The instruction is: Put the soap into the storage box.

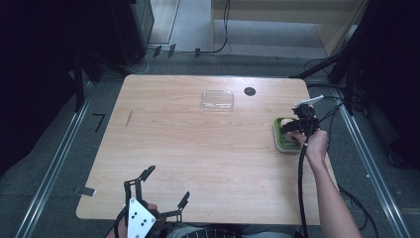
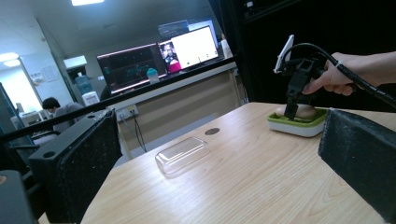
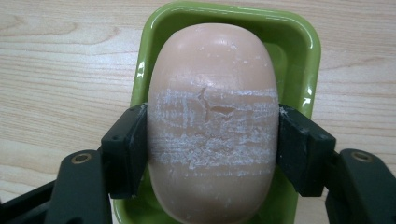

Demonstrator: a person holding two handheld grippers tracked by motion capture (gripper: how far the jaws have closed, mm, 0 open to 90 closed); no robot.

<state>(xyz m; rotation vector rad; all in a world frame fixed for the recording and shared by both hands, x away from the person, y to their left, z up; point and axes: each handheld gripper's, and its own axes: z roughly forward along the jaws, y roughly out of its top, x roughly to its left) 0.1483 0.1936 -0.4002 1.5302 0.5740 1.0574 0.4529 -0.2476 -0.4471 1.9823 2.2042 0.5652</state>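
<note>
At the near edge of the bench (image 1: pixel 198 163), on the left, the left tongs (image 1: pixel 161 191) rest with their jaws wide apart and nothing between them; in the left gripper view the two black pads stand at both sides of the picture with bare wood in the middle.

Further away, at the right edge of the bench, the right tongs (image 3: pixel 212 149) point down into a green soap dish (image 3: pixel 308 56) and are clamped on a bar of soap (image 3: pixel 212 93), one pad on each long side, about at the middle of its length. The soap lies in the dish; I cannot tell if it is already lifted from the bottom.

The bar looks solid and stiff, probably rather light, with rounded ends and a smooth, waxy skin. Its middle band is scratched white and has a small crack, so I judge that the surface marks easily and hard pressing may chip it. Smooth curved sides can slip, especially if the bar is wet, so the hold across the straight middle part, where the sides are nearly parallel, seems the best place. The dish is light too, and may come up together with the bar if the soap sticks to it.

At the far side, near the middle, a clear plastic lid (image 1: pixel 217 99) lies flat, just beside a round dark hole (image 1: pixel 250 91) in the bench.
</note>
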